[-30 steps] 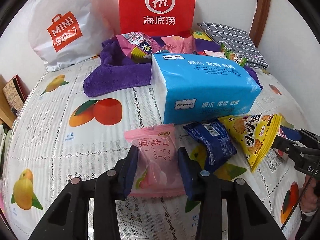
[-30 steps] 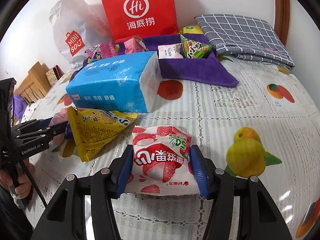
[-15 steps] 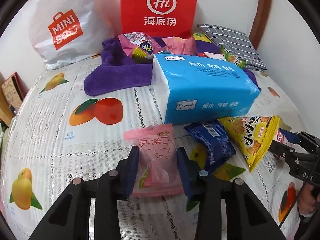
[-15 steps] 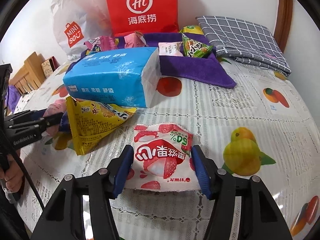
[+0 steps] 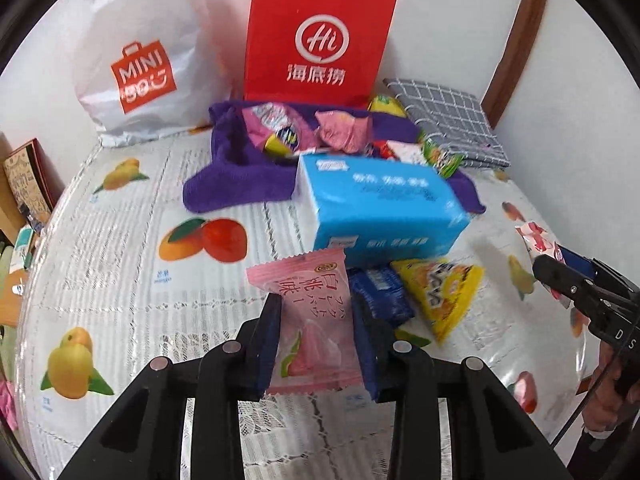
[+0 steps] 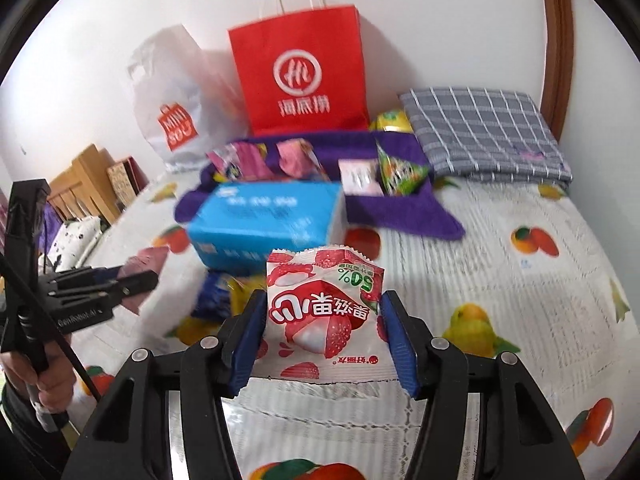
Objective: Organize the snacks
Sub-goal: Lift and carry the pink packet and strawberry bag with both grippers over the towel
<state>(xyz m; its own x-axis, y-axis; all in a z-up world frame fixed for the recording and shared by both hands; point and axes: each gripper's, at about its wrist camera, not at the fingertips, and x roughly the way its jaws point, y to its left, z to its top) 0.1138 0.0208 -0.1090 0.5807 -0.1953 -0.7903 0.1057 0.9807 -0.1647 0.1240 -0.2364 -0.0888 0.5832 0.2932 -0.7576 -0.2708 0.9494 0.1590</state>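
Note:
My left gripper (image 5: 316, 312) is shut on a pink peach snack packet (image 5: 312, 320), held clear above the fruit-print tablecloth (image 5: 120, 264). My right gripper (image 6: 322, 312) is shut on a red-and-white lychee snack packet (image 6: 324, 312), also lifted off the cloth. That gripper shows at the right edge of the left wrist view (image 5: 560, 276), and the left one at the left edge of the right wrist view (image 6: 132, 280). A dark blue packet (image 5: 384, 292) and a yellow triangular packet (image 5: 444, 292) lie on the table in front of the blue tissue pack (image 5: 380, 208).
A purple cloth (image 5: 240, 184) behind the tissue pack holds several snacks. A red paper bag (image 5: 316, 40) and a white plastic bag (image 5: 136, 56) stand against the wall. A folded grey checked cloth (image 6: 488, 132) lies back right. Wooden furniture (image 6: 84, 184) stands off the table's left.
Both grippers have risen with their packets, which lay on the cloth before. The left jaws narrowed slightly on the pink packet. The table looks farther below.

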